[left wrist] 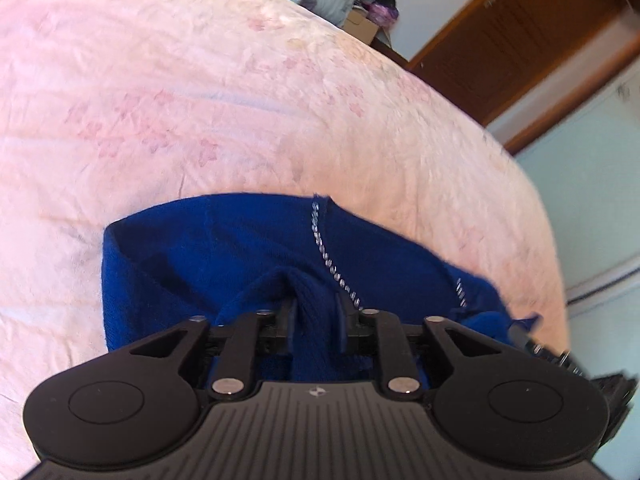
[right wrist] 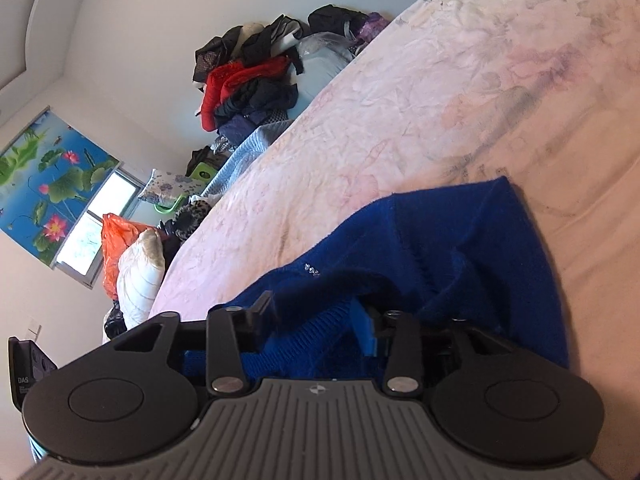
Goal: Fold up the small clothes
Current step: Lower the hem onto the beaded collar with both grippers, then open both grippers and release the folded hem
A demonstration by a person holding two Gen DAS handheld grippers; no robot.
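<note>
A small dark blue knit sweater point(left wrist: 224, 248) with a line of silver beads lies on the pink floral bedspread point(left wrist: 200, 100). My left gripper point(left wrist: 314, 316) is shut on a ribbed fold of the sweater, which bunches between its fingers. In the right wrist view the same blue sweater point(right wrist: 460, 240) is lifted off the bedspread point(right wrist: 440, 100). My right gripper point(right wrist: 316, 316) is shut on its ribbed edge, and the cloth drapes over and hides most of the fingers.
A pile of clothes point(right wrist: 248, 76) and pillows point(right wrist: 136, 276) sit along the far side of the bed by the wall. A wooden door point(left wrist: 520, 32) stands beyond the bed's edge. A lotus picture point(right wrist: 52, 176) hangs by the window.
</note>
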